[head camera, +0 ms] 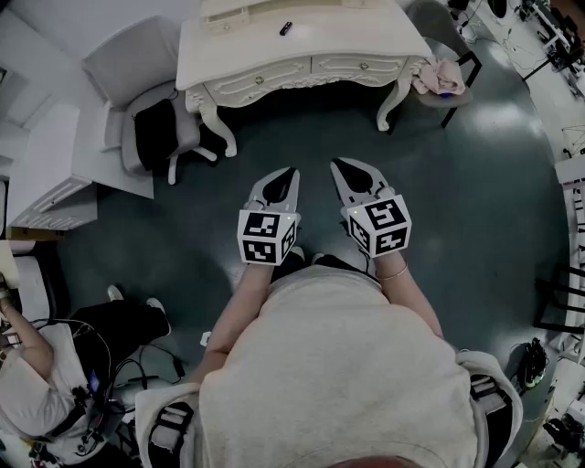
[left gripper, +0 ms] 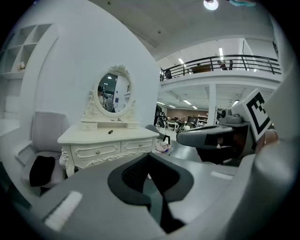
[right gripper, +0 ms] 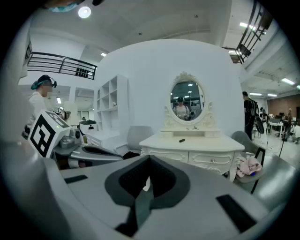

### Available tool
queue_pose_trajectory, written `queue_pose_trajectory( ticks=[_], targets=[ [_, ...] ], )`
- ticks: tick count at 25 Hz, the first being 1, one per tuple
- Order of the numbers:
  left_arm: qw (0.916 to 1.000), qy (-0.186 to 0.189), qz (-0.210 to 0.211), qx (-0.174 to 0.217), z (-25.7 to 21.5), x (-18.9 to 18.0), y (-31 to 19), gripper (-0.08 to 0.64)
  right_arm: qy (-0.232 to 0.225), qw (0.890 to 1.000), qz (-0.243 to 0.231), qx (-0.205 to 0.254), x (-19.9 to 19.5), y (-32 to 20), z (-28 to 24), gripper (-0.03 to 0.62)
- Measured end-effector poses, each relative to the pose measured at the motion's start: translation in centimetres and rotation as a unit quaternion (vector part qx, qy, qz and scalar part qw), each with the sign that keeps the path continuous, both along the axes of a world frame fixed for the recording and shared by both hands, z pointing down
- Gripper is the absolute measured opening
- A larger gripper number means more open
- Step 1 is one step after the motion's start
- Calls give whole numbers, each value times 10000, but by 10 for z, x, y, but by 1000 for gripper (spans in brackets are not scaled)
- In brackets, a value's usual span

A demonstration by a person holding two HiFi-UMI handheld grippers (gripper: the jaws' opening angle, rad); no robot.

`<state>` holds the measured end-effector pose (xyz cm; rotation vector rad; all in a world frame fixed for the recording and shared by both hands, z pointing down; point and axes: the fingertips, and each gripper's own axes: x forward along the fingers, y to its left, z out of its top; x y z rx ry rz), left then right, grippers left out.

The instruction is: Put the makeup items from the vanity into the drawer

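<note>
both tools clenched and empty: left gripper (head camera: 291, 174) and right gripper (head camera: 340, 166) were held side by side over the floor, jaws together with nothing between them, well apart from the vanity (head camera: 356, 32).

risks from here, as judged:
- both drawers (head camera: 265, 80) looked shut, so one has to be pulled out first. the knobs are small, and a jaw tip could slip off or miss one.
- the makeup item (head camera: 286, 28) is small and looked round-bodied. a nudge from a jaw tip could roll it along the top.
- the jaws need to be opened before the reach, or they would push the item rather than take it.

item: one short dark stick, lipstick-like, lay flat near the middle of the vanity top. it sat toward the back edge, just in front of the small shelf under the mirror (left gripper: 112, 91). it was too small to tell cap from body. anything on that shelf was too small to make out.
</note>
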<state>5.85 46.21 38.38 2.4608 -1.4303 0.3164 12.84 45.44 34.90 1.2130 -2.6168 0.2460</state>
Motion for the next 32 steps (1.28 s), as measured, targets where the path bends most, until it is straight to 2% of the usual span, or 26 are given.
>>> queue_pose_trajectory(
  ticks=[7,12,22,26,32],
  targets=[
    [10000,81,-34,-39,0,2,5,9,-41,10000,-59,-61,-1,9,3,8],
    [9996,271,-83,-36,-1,5,9,9,-417,9991,-34,-105,7,12,0,8],
    [9991,369,-191,-129,8,28,15,9,-618,9977,-57,-268,29,21,10,8],
    [9992,273,-87,-270,18,31,21,9,-799,9958,-131,-421,25,25,19,8],
    [9989,345,-118,-284,23,18,-7,9,-901,9953,-62,-348,16,-3,18,8]
  ],
)
